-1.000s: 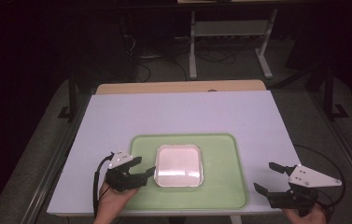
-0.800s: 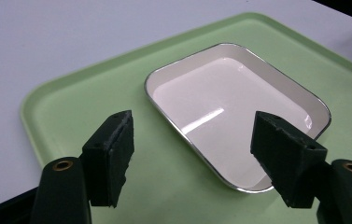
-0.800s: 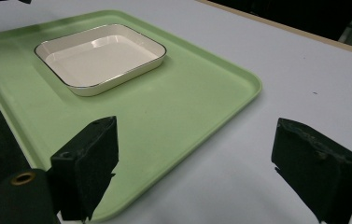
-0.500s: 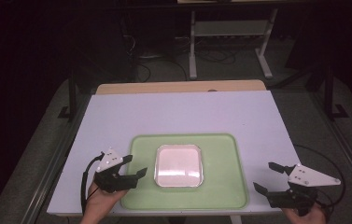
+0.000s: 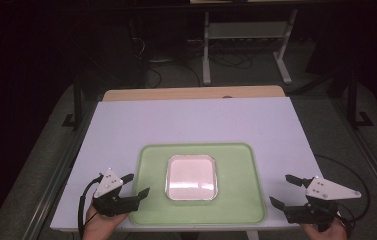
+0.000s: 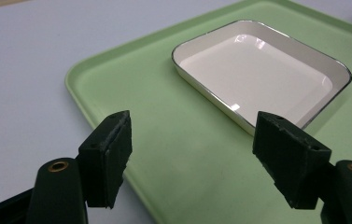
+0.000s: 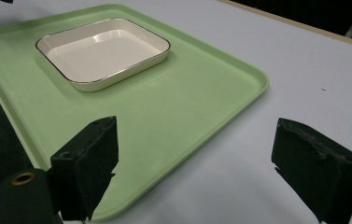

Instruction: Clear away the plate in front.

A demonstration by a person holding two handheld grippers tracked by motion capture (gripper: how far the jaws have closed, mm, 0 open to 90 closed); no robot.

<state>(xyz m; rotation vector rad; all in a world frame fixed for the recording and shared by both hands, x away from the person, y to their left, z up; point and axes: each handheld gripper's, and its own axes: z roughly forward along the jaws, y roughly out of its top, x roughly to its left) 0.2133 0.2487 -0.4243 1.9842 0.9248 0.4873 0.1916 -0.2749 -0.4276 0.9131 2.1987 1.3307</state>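
A light green tray [image 5: 246,175] lies on the white table near the front edge, with a shallow white square dish [image 5: 192,177] at its middle. My left gripper [image 5: 137,184] hovers at the tray's front left corner, its jaws wide apart after opening a little further. In the left gripper view the gripper [image 6: 193,123] shows the tray [image 6: 131,93] edge below the gap and the dish [image 6: 257,74] beyond, nothing gripped. My right gripper [image 5: 279,189] stands open just off the tray's right edge. In the right gripper view the gripper [image 7: 197,127] shows the tray [image 7: 187,93] corner and the dish [image 7: 101,51] farther off.
The white tabletop [image 5: 196,120] stretches bare behind the tray to a wooden strip [image 5: 191,93] at the back. Beyond it a metal stand [image 5: 246,35] and cables sit on the dark floor. The table's front edge runs just under both hands.
My left gripper has slid left, away from the dish, to the tray's left front corner. The right gripper has kept still.
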